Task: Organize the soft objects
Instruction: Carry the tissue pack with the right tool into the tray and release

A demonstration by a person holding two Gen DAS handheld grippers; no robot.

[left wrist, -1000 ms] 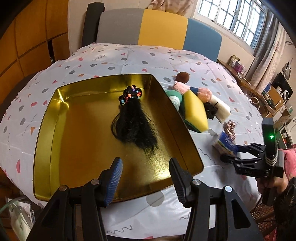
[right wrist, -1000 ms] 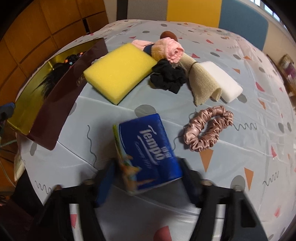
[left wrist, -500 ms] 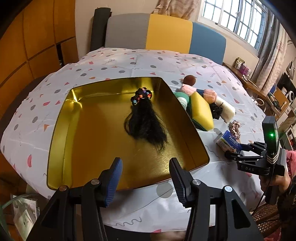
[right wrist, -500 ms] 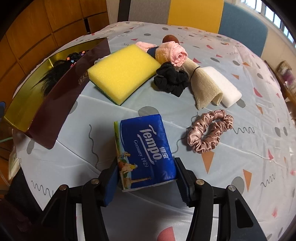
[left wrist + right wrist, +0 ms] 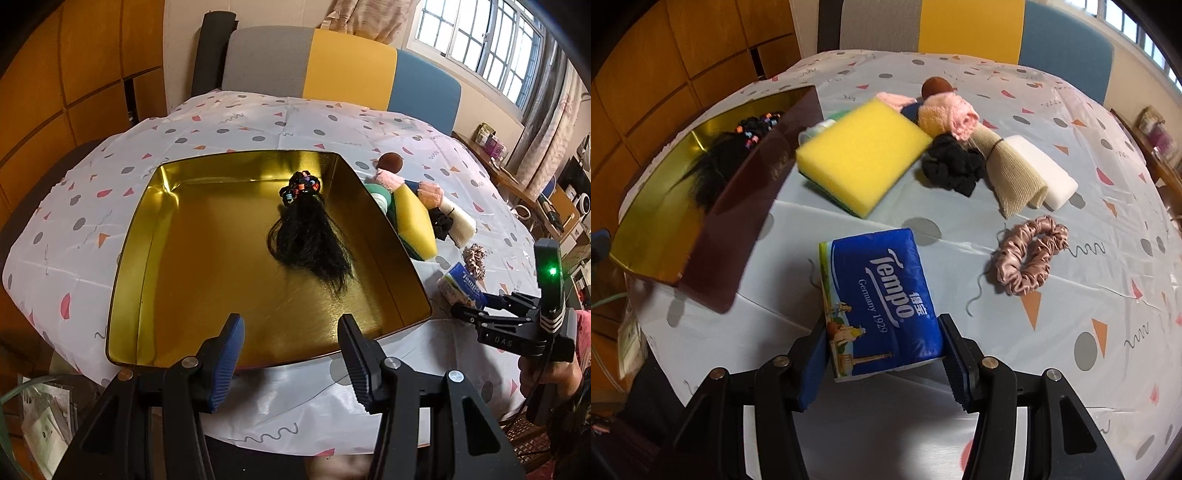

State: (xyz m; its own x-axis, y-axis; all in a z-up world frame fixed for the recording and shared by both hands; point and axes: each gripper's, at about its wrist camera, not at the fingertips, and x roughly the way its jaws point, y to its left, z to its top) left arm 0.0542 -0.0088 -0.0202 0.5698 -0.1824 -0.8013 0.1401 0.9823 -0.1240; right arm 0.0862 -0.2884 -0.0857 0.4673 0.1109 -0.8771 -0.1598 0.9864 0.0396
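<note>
Blue tissue pack (image 5: 882,299), low centre of frame, is clamped in the right gripper (image 5: 882,354), apparently for carrying to the gold tin (image 5: 147,236), over which the left gripper (image 5: 291,354) is held wide and empty.

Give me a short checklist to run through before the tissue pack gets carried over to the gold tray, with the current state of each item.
1. Right tool shut on the tissue pack: ok, both fingers press its sides.
2. Pack lifted off the tablecloth: cannot tell.
3. Room in the gold tray: ok, only the black hairpiece lies in it, toward the far right.
4. Left tool out of the way: not ok, it hangs open at the tray's near edge.
5. Path to the tray: ok, the yellow sponge and pink scrunchie lie off to the sides.
</note>
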